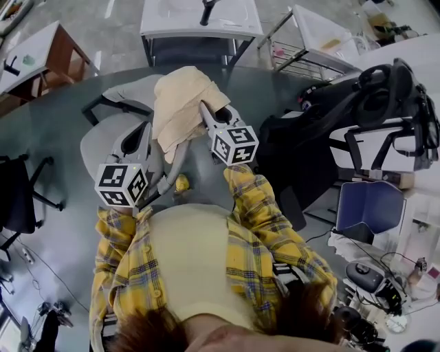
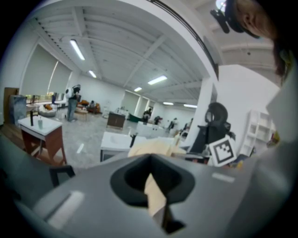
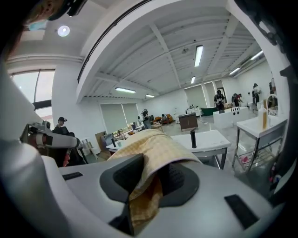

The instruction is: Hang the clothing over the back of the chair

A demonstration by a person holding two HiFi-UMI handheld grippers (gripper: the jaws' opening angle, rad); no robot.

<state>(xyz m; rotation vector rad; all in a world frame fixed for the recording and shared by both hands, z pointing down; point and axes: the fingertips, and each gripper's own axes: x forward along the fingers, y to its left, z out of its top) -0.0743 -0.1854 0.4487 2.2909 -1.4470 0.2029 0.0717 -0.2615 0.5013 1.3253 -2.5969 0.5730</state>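
Observation:
A cream, faintly checked piece of clothing [image 1: 182, 96] hangs bunched between my two grippers, over a grey chair [image 1: 103, 137] seen from above; its back [image 1: 134, 89] lies just left of the cloth. My left gripper [image 1: 146, 132] holds the cloth's lower left part. In the left gripper view a narrow strip of clothing [image 2: 156, 197] is pinched between the jaws of that gripper [image 2: 151, 186]. My right gripper [image 1: 206, 110] grips the cloth's right side. In the right gripper view the clothing [image 3: 153, 148] drapes over and down between the jaws of that gripper [image 3: 149, 186].
A large grey round table [image 1: 62, 130] lies beyond the chair. A black bag [image 1: 302, 151] and a black office chair [image 1: 392, 103] crowd the right. White tables [image 1: 199, 17] stand further back. Another dark chair [image 1: 17, 192] is at the left.

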